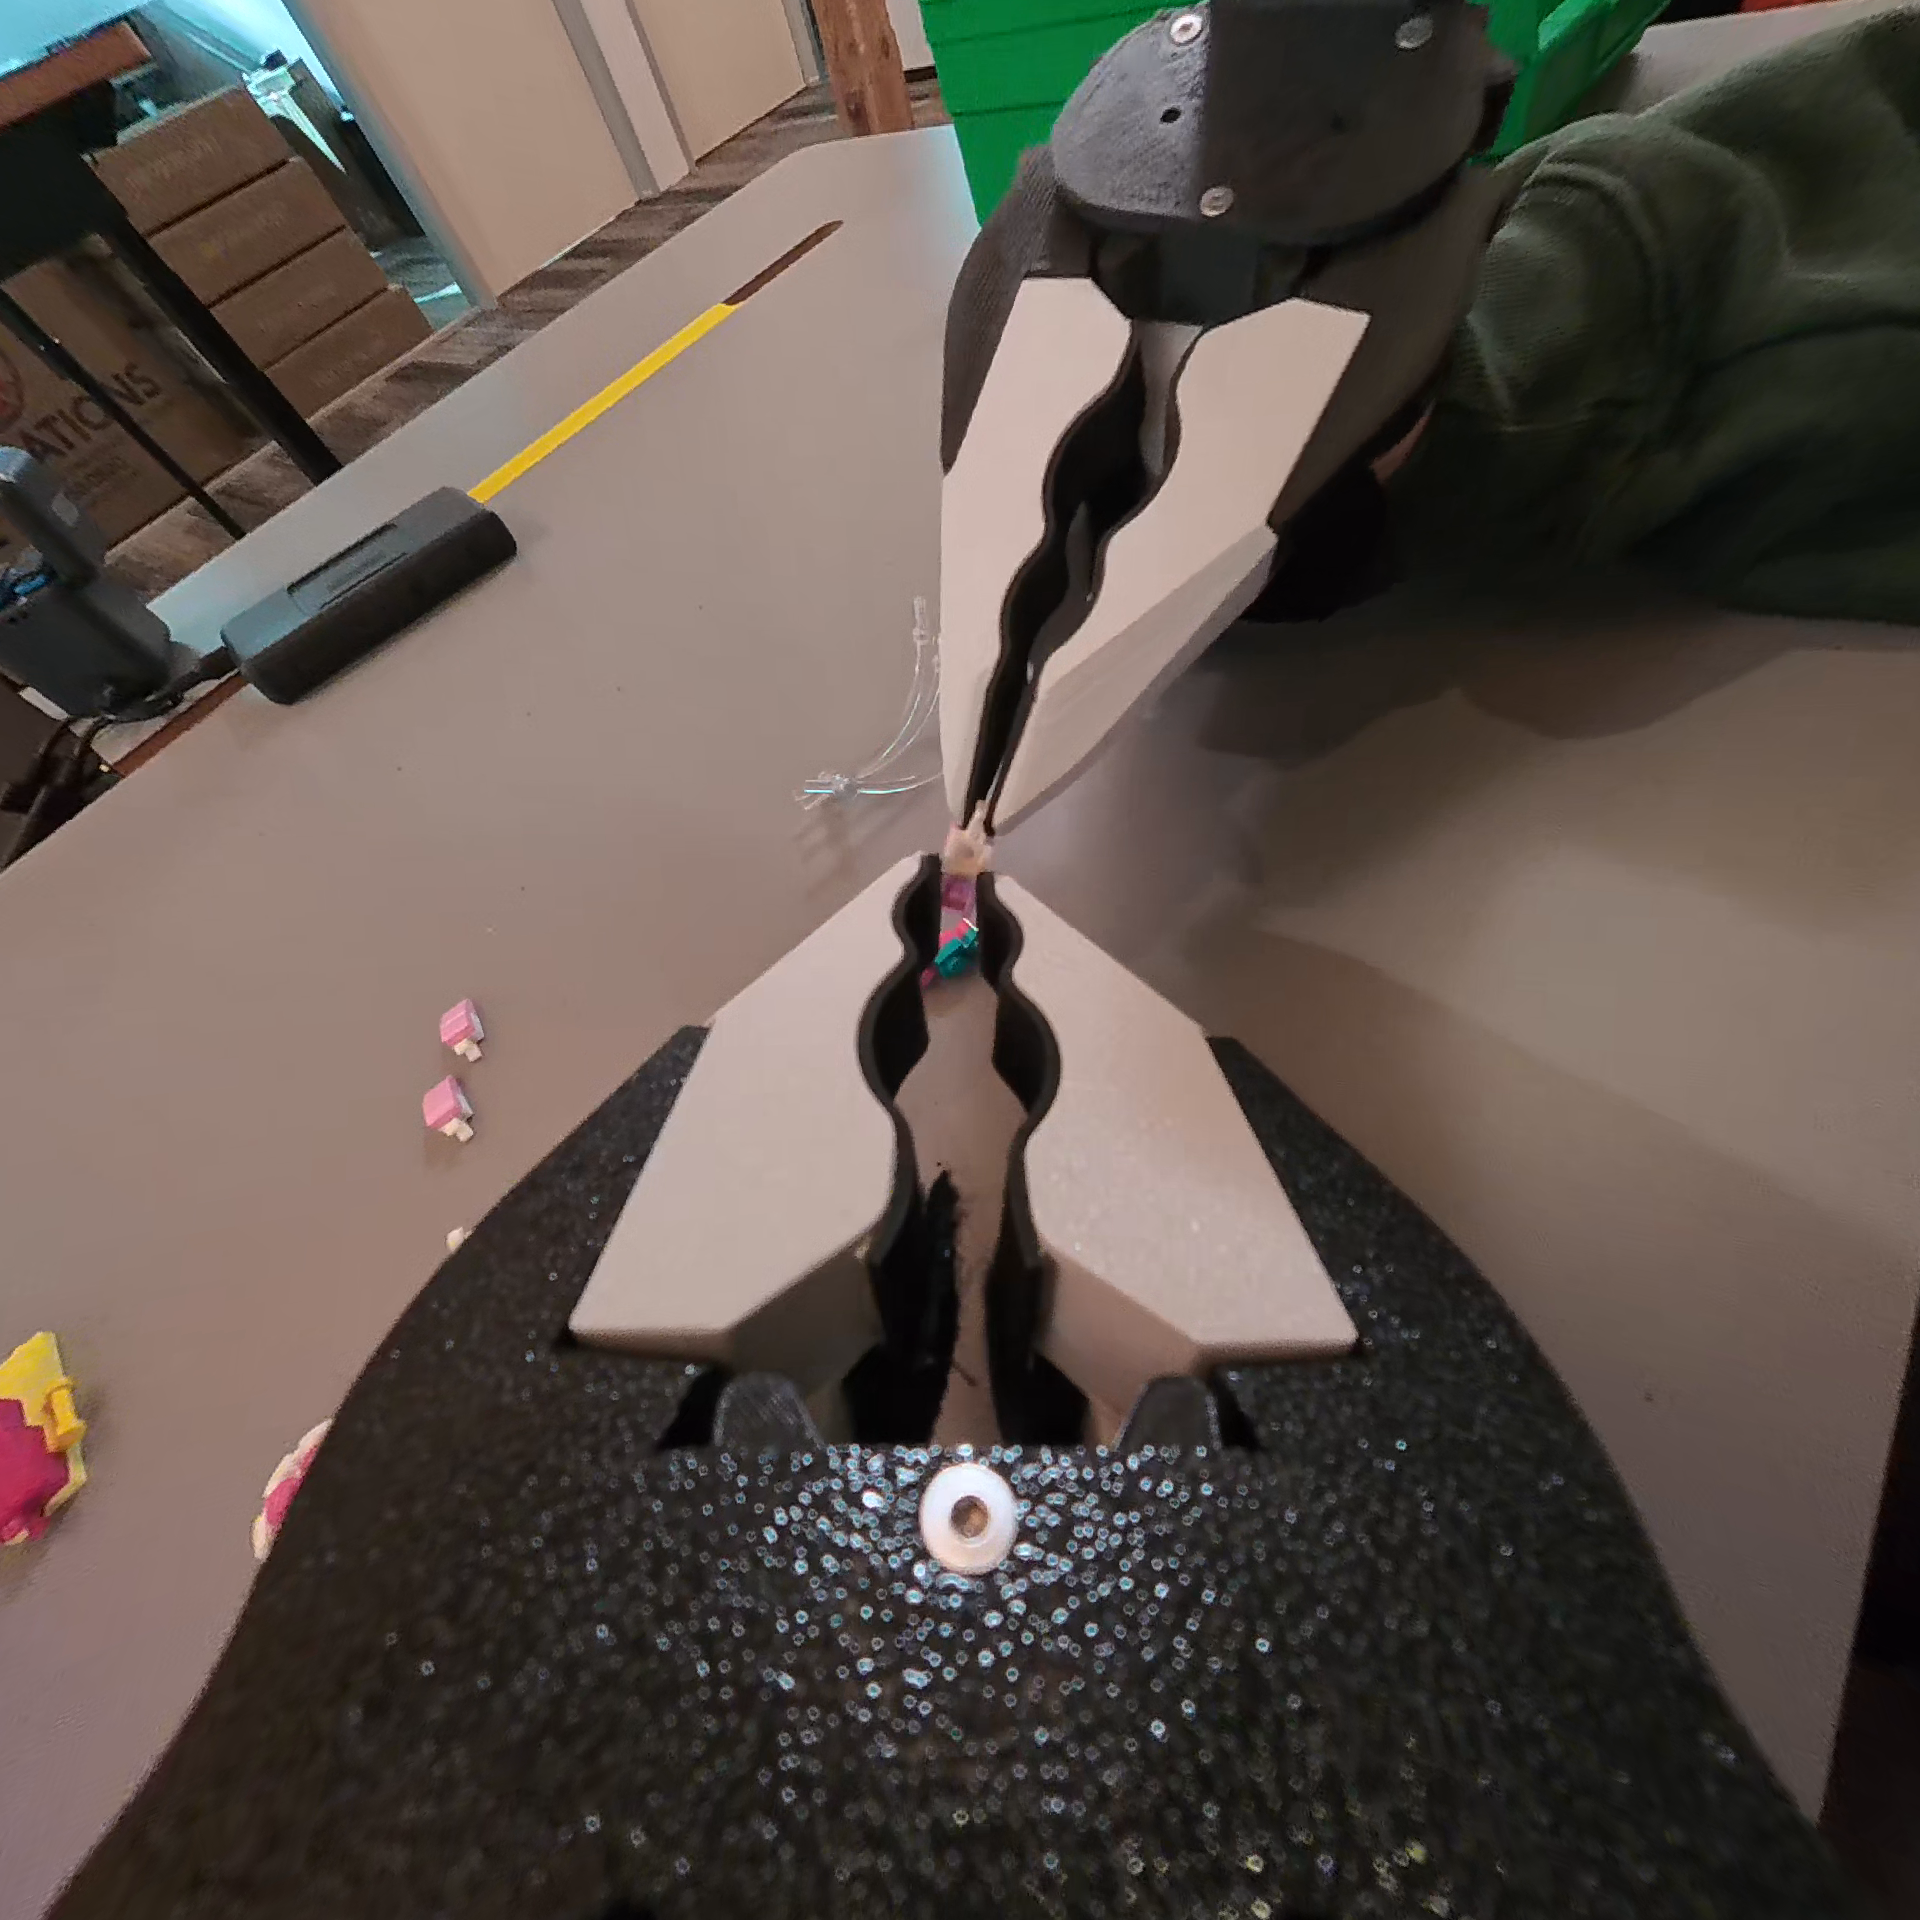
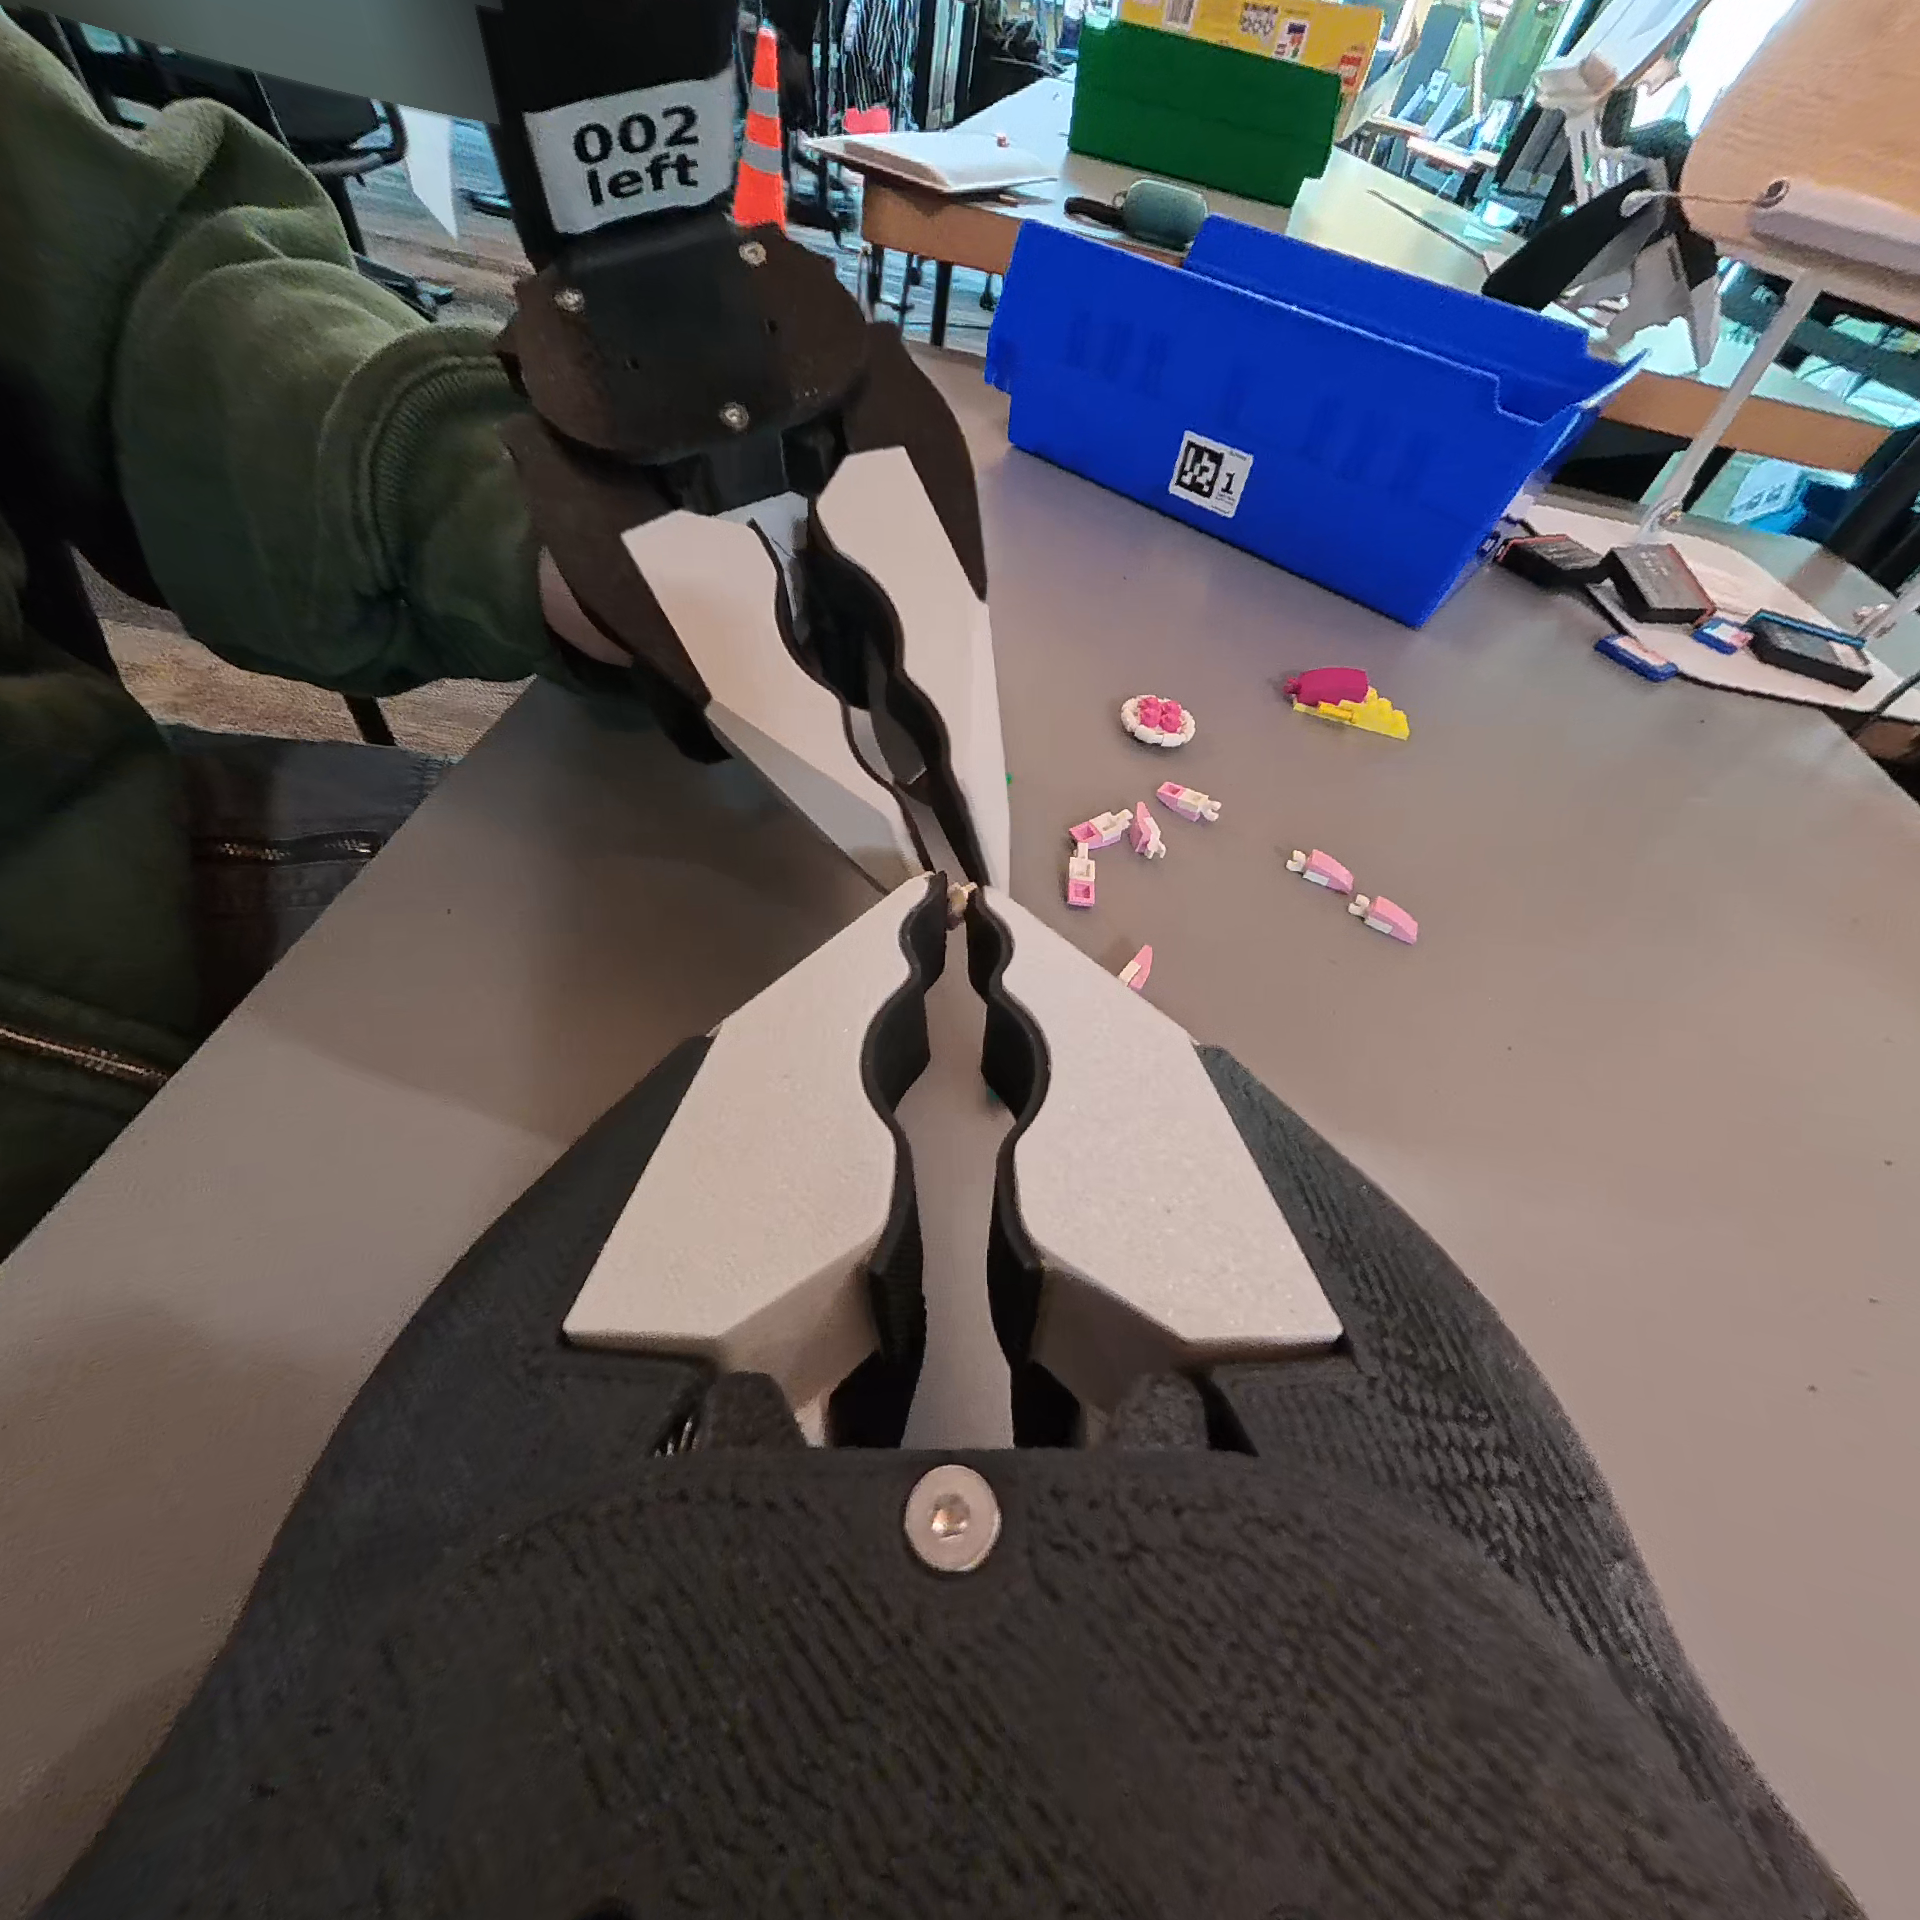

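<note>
Your left gripper (image 1: 951, 883) is closed near its tips on a small pink-and-teal piece (image 1: 956, 935), held just above the surface (image 1: 623, 831). Your right gripper (image 1: 979, 821) meets it tip to tip and is pinched on a pale peg (image 1: 964, 847) at the top end of that piece. The two parts touch, but I cannot tell whether they are fully seated together. From the right wrist view only the peg (image 2: 961, 896) shows between the two sets of tips.

Little is built so far, as far as you can see: one magenta-and-yellow build (image 2: 1345, 701) and one round white plate with pink studs (image 2: 1156, 720) lie apart on the surface. Seven loose pink-and-white pieces (image 2: 1188, 800) lie scattered near them, none joined to anything.

Also present: one clear curved part (image 1: 894, 727) just beside the right gripper, one blue bin (image 2: 1299, 457) behind the pieces, and one black box (image 1: 364, 592) well apart to the left.
</note>
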Available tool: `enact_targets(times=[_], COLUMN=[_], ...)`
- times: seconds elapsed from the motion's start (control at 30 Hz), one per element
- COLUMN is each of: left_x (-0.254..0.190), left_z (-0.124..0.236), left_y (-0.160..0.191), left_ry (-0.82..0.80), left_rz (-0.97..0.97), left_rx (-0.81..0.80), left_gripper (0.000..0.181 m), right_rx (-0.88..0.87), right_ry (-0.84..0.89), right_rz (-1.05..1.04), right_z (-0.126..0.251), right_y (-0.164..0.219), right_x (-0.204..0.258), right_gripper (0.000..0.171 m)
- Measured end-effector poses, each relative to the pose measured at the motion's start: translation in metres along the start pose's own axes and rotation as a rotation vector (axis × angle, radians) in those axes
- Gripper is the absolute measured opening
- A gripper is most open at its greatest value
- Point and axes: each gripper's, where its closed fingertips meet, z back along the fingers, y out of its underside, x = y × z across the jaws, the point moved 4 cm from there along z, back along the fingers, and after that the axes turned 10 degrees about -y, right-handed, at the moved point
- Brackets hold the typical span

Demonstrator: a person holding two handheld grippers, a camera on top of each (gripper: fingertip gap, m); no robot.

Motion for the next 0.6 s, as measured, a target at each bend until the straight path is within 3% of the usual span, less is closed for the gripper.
enact_targets(times=[0.37,0.6], left_x=[-0.004,-0.002], left_z=[-0.013,-0.012], left_y=[0.013,0.011], left_ry=[-0.015,-0.017], left_rz=[-0.002,0.01], left_rx=[0.086,0.052], left_gripper=[0.004,0.004], right_rx=[0.143,0.096], right_ry=[0.057,0.049], right_rz=[0.115,0.09], right_z=[-0.01,-0.006], right_y=[0.011,0.008], right_x=[0.002,0.001], right_gripper=[0.0,0.001])
